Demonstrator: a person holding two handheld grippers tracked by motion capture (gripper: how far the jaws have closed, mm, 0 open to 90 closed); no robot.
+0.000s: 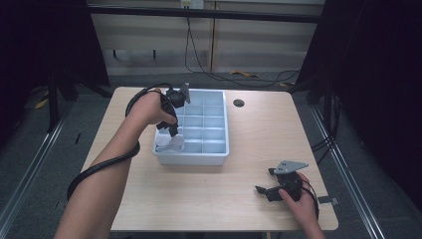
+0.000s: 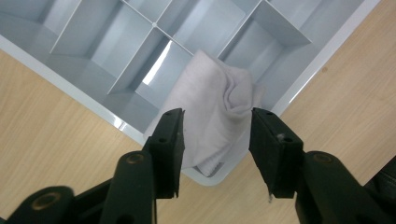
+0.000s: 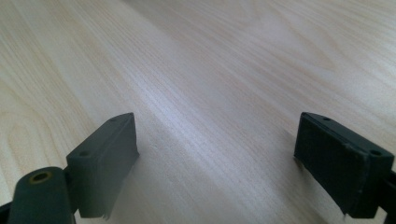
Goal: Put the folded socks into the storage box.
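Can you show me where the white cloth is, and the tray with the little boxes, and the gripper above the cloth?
white cloth (image 2: 212, 116), left gripper view, on its bunched middle fold.
tray (image 1: 217, 158), high view, on its near outer wall.
left gripper (image 2: 217, 140), left gripper view, midway between its fingertips.

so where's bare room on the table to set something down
Bare table lies right of the divided tray and in front of it, up to the right gripper. The tray's near-left corner is crowded: white cloth, left gripper.
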